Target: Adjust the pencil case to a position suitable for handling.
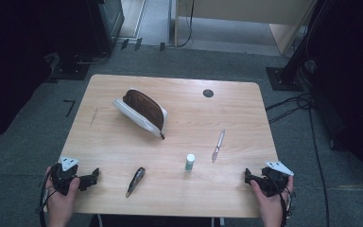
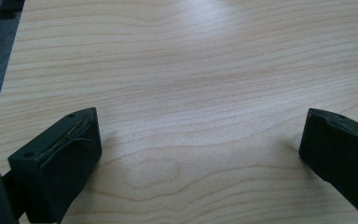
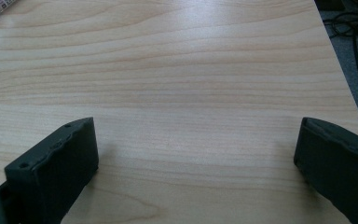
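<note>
From above, a pencil case (image 1: pixel 141 111), dark pen (image 1: pixel 135 180) and glue stick (image 1: pixel 190 161) are lying between the left tool (image 1: pixel 93 176) and right tool (image 1: pixel 248 176), both gaping wide, released over bare surface (image 2: pixel 191 70).

Both claws (image 1: pixel 93 178) (image 1: pixel 247 177) wide apart, empty

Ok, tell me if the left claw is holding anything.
No, the left claw stands wide open over the bare table.

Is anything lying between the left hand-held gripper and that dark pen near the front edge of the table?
Nothing visible does. The left hand-held gripper rests open at the table's front left corner, and only bare wood lies between it and the dark pen. The small bottle stands beyond the pen.
</note>
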Demonstrator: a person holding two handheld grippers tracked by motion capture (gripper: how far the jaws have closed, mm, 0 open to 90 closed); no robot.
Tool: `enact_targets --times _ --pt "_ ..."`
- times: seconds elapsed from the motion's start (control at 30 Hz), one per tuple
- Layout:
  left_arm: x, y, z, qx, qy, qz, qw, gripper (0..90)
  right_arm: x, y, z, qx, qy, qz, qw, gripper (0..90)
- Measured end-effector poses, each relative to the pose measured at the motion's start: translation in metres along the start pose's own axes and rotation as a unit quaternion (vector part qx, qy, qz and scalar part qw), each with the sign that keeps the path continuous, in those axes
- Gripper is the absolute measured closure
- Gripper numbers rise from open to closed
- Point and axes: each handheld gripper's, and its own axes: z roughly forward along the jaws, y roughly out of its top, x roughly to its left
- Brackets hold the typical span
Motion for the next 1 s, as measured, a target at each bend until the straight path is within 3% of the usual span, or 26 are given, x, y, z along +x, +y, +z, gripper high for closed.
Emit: enact_targets --times 0.3,0.47,0.63,0.8,0.93,1.0 --pt "0.0 0.0 0.0 0.0 0.0 0.0 1.0 0.0 0.0 0.0 -0.001 -0.003 0.004 0.003 1.0 1.9" --pt "0.0 0.0 -0.001 0.0 0.001 -0.001 1.0 0.0 0.0 -0.001 -0.004 -0.017 0.001 0.006 0.9998 14.0" --pt "0.001 -0.001 -0.001 0.001 0.0 0.001 1.0 0.0 0.003 0.006 -0.016 -0.048 0.035 0.011 0.9982 20.1" --pt "0.001 -0.001 -0.001 0.0 -0.002 0.003 1.0 0.0 0.021 0.026 -0.033 -0.081 0.066 -0.011 0.9945 24.2" --pt "0.001 -0.001 -0.001 0.0 -0.003 0.004 1.0 0.0 0.041 0.046 -0.04 -0.097 0.102 -0.034 0.9894 28.4" --pt "0.001 -0.001 -0.001 0.0 -0.004 0.005 1.0 0.0 0.057 0.064 -0.043 -0.106 0.132 -0.055 0.9841 31.6"
